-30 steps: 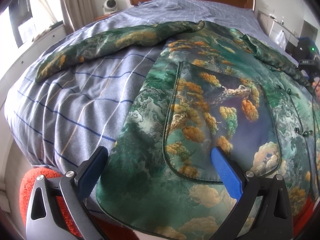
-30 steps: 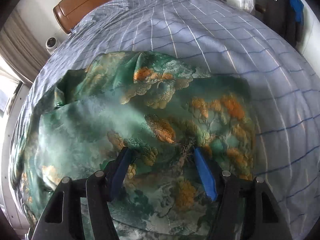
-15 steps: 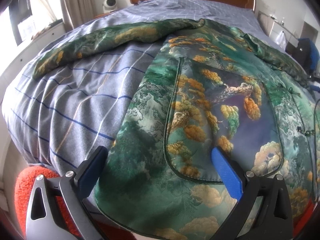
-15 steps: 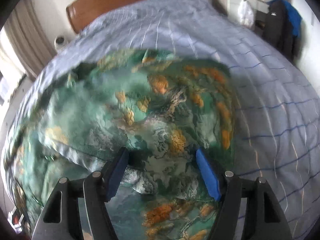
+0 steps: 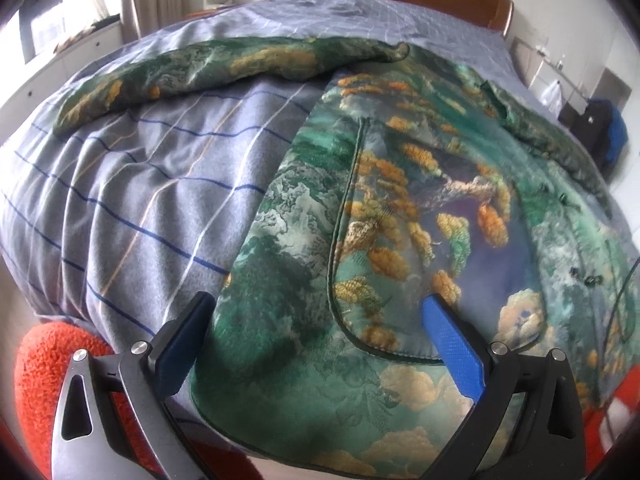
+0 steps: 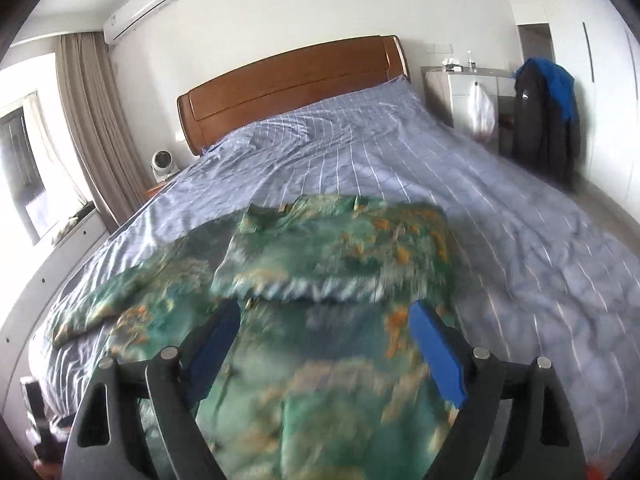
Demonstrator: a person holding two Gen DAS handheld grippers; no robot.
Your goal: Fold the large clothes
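Green brocade with gold clouds is lying spread across the striped bedspread (image 5: 132,208), and that jacket (image 5: 400,208) is what I am folding. Its long axis is running from the hem by me toward the wooden headboard (image 6: 288,80), with one sleeve (image 5: 224,68) stretching out flat to the left, away from the body. My left tongs (image 5: 320,328) are hovering wide over the near hem, slanting down, with nothing between the blue pads; the left edge of the jacket is lying just inside the left pad, so this hand is the nearer one to that edge and to the outstretched sleeve. My right tongs (image 6: 324,344) are also standing wide and holding nothing: their jaws have just been opening, and the cloth is lying below and ahead of them, not pinched. In the right view, which is blurred, the far right part of the jacket (image 6: 332,248) is already lying doubled over the body, its folded edge running crosswise just ahead of the pads. I judge the left sleeve to be the next piece to bring in, and it is lying well ahead and left of my left tongs.
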